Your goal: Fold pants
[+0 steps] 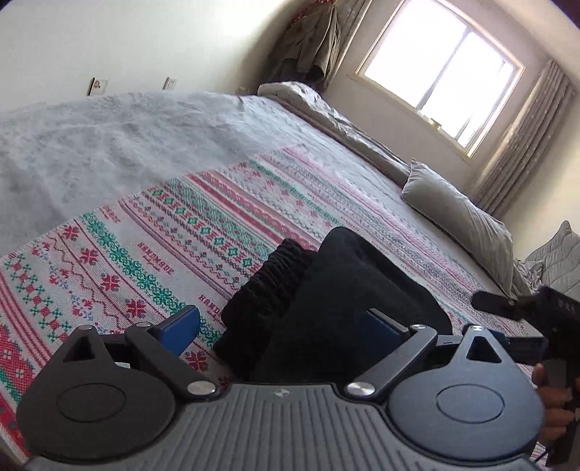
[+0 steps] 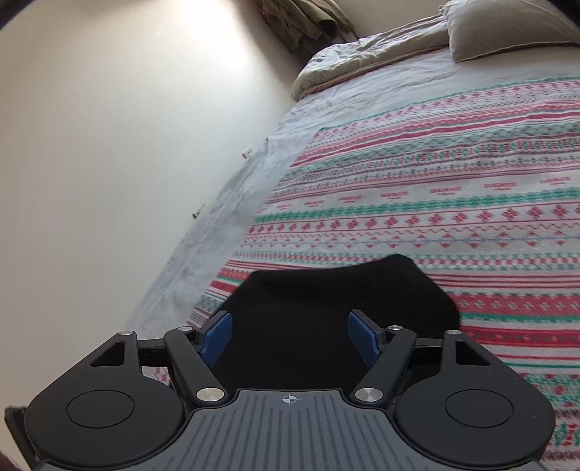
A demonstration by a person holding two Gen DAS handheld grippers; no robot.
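In the left wrist view, one pair of black pants (image 1: pixel 326 300) is seen bunched in a folded heap on the patterned blanket (image 1: pixel 145 235) of the bed, with one pillow (image 1: pixel 460 217) beyond. The left gripper (image 1: pixel 286 326), angled downward, is held with jaws spread wide, nothing gripped.

In the right wrist view, the right gripper (image 2: pixel 289 337) is tilted down over the pants (image 2: pixel 337 290), jaws parted and holding nothing. One pillow (image 2: pixel 507 29) is seen.
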